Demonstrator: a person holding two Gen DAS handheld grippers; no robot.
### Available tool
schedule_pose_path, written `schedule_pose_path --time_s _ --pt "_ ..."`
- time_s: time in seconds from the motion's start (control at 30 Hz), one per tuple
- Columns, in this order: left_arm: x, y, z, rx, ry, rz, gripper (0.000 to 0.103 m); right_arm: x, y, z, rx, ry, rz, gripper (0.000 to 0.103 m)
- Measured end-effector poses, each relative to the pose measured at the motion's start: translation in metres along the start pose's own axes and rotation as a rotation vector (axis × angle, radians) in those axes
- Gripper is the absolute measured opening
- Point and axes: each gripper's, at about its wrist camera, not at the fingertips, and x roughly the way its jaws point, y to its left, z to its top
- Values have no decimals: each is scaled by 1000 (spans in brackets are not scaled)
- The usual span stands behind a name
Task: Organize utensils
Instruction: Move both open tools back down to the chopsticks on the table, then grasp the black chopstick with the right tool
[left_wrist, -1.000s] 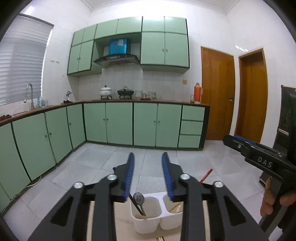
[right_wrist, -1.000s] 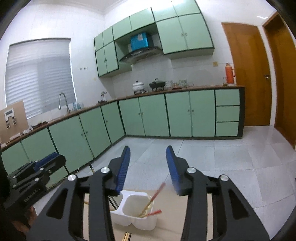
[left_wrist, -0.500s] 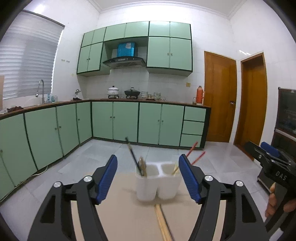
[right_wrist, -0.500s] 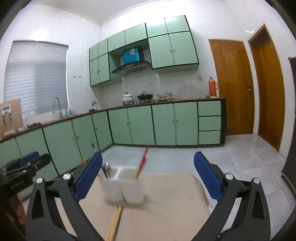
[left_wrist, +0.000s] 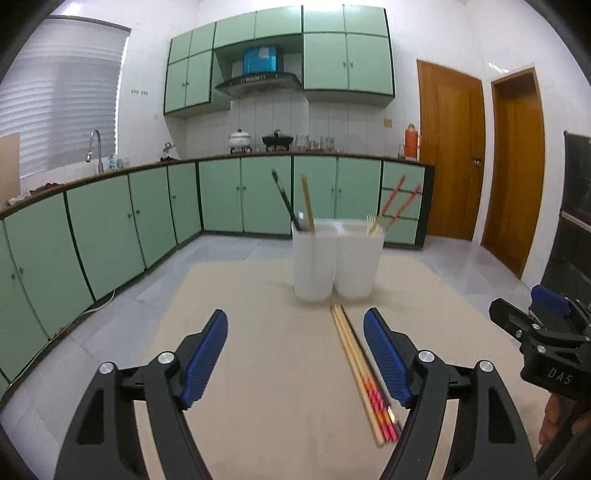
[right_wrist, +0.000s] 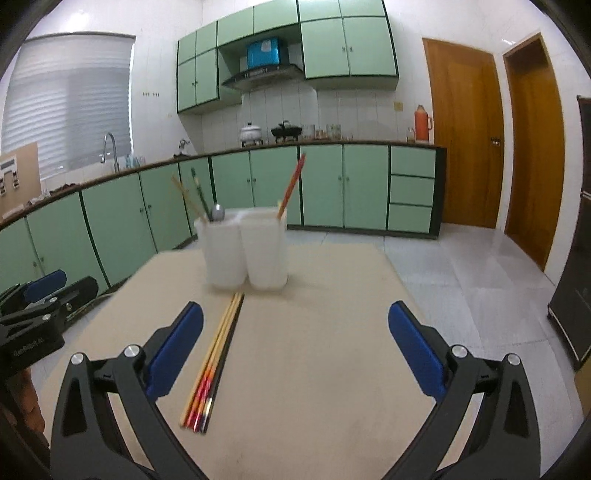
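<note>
Chopsticks (right_wrist: 212, 363) lie bundled inside the released right claw (right_wrist: 295, 350); a hasty pinch could scatter them.

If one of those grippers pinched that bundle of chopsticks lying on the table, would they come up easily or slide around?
The chopsticks look thin, stiff and light, so lifting should cost little effort. They lie flat and loose on the smooth table, so some would probably roll or fan apart when nudged. Both the left gripper and right gripper stand open; a pinch may catch only a few sticks.
</note>
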Motion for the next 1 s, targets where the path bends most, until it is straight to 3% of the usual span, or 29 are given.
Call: schedule_pose_path --time_s 0.27,0.33,0.4,0.53,0.67,1.0 --pt "4 3 -46 -5 66 -4 75 4 28 -47 -22 62 4 97" --pt "3 6 -52 -2 78 8 75 7 38 -57 -54 87 11 92" --pt "2 11 -57 -5 87 20 75 14 46 -65 -79 134 34 76" --pt "2 22 -58 -29 97 37 75 25 56 -71 -86 206 54 72" --pt "2 25 -59 -43 100 37 75 34 63 -73 -121 268 61 60" --pt "5 19 -63 -40 104 5 75 44 67 -73 -161 332 42 55"
